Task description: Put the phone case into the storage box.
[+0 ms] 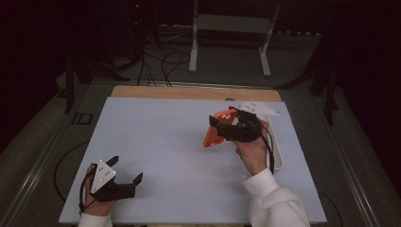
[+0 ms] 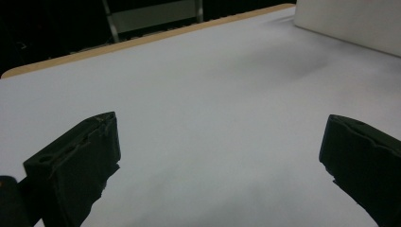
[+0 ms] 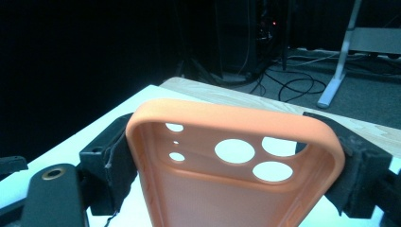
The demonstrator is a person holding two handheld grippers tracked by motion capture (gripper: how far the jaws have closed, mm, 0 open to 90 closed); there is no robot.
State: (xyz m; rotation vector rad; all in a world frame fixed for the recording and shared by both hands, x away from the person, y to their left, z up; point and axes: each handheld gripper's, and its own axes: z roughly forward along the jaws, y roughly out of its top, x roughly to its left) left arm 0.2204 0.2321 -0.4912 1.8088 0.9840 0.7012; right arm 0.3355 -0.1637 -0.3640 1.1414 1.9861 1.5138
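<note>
The right gripper [image 1: 235, 126] pinches the orange soft-plastic phone case [image 3: 236, 170] by its long sides, lifted above the pale blue table [image 1: 170, 142]. The left gripper [image 1: 126, 171] rests spread and empty; light, even squeeze should avoid buckling the case.

Black two-jaw left claw [image 1: 126, 172], black right claw [image 1: 223, 124], grey three-cornered top plates, trailing black cables, white sleeves

Dim, dark surroundings; brightly lit white table [image 1: 165, 142]; soft, slightly blurred close-ups.
</note>
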